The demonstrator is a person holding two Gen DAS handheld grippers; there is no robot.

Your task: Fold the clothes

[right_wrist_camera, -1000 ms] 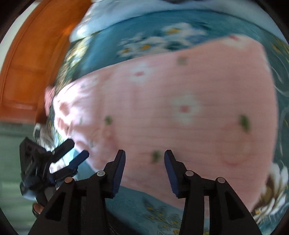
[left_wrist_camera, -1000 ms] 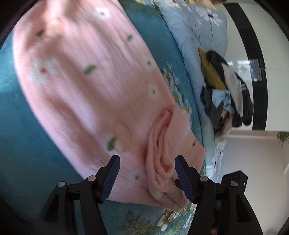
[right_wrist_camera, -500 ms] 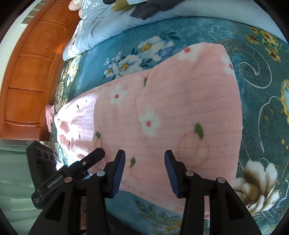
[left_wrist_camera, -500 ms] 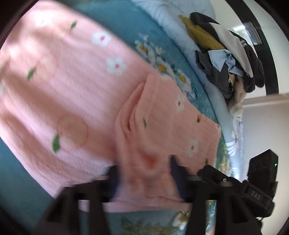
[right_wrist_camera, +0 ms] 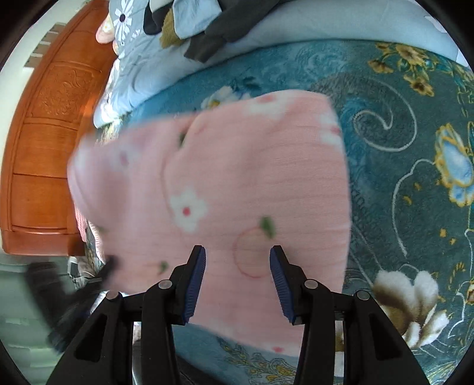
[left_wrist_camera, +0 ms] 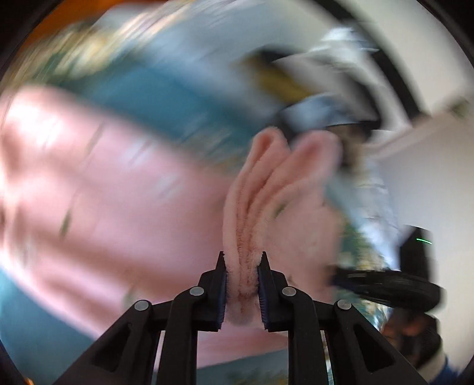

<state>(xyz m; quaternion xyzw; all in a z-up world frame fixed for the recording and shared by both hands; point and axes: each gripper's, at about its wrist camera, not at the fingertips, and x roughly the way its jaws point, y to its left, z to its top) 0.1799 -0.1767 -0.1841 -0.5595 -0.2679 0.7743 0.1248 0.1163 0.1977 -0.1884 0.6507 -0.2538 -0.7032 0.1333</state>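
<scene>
A pink fleece garment [right_wrist_camera: 237, 165] with white flowers and green leaves lies spread on the bed. In the blurred left wrist view, a bunched fold [left_wrist_camera: 260, 192] of this pink garment [left_wrist_camera: 118, 192] rises from between the jaws of my left gripper [left_wrist_camera: 242, 260]. Those jaws are closing and their pads press on the fold. My right gripper [right_wrist_camera: 237, 251] hovers open over the garment's near edge, with nothing pinched. A dark blur low on the left of the right wrist view is the left gripper [right_wrist_camera: 74, 296]. The right gripper [left_wrist_camera: 385, 284] shows as a dark shape at the right of the left wrist view.
A teal floral blanket [right_wrist_camera: 400, 133] covers the bed under the garment. A pile of dark, yellow and light-blue clothes [right_wrist_camera: 207, 26] sits on a pale blue sheet [right_wrist_camera: 326, 23] at the far side. An orange wooden headboard [right_wrist_camera: 44, 133] stands at the left.
My left gripper closed on the bunched pink fold and lifted it while rolling, so its view is smeared. The right gripper slid along the garment's edge and stayed open.
</scene>
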